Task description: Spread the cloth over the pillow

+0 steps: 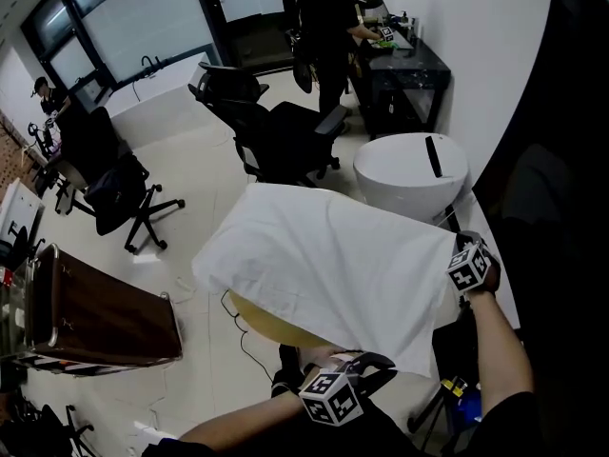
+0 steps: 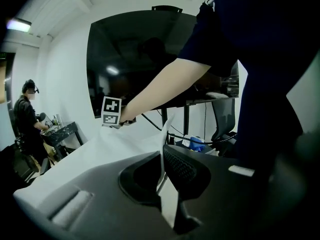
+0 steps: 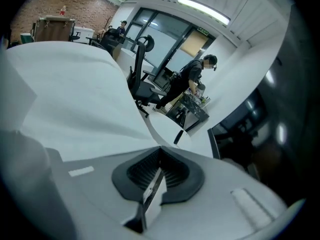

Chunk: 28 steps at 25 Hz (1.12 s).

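- Two grippers, both pinching the cloth's near edge.
- Left gripper at 6 o'clock in the head view; jaws closed tight, with a thin fold of white cloth clamped between them.
- Right gripper at about 4 o'clock, at the cloth's right corner; jaws closed too, with a strip of cloth caught between them.
- Cloth lies mid-frame, draped wide and mostly flat over the pillow.
- Pillow is yellow and almost fully covered; only a curved sliver shows under the cloth's 7 o'clock edge.
- Round white table just past the cloth at 1 o'clock.
- Black office chair at 12 o'clock, another at 10 o'clock.
- Person stands far off at 12 o'clock beside a dark table.
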Each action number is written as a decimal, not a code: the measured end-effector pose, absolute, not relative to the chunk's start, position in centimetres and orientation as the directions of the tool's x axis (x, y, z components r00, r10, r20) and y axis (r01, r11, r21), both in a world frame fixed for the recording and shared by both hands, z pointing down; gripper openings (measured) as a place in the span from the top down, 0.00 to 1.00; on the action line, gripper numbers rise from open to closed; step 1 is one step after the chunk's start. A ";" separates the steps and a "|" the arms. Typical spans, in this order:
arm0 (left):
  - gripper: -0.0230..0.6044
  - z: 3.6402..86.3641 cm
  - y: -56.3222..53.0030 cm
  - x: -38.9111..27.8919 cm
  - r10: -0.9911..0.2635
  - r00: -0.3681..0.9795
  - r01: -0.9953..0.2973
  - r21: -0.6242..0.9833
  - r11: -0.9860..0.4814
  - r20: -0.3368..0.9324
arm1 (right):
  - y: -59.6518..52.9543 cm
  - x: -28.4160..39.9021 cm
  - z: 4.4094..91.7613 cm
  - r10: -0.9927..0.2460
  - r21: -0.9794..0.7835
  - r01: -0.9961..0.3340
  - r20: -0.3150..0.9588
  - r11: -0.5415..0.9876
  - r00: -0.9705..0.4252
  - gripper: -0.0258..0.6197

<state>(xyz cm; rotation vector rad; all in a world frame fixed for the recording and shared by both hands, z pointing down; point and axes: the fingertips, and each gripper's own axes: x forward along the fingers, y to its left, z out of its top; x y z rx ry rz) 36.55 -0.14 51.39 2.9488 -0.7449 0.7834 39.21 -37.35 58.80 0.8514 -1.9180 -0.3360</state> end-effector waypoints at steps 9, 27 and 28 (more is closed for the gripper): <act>0.96 59.3 1.1 37.8 -0.288 0.730 -0.347 -0.028 -0.938 0.620 | -36.1 40.9 66.1 -0.605 0.517 -0.351 0.764 0.781 -0.222 0.96; 0.76 65.6 0.4 37.5 -0.205 0.703 -0.329 0.055 -0.943 0.681 | -34.1 39.3 72.1 -0.475 0.278 -0.511 0.824 0.814 -0.309 0.76; 0.75 65.1 0.3 37.0 -0.230 0.699 -0.345 0.038 -0.938 0.677 | -33.8 39.1 71.5 -0.483 0.280 -0.509 0.813 0.814 -0.325 0.76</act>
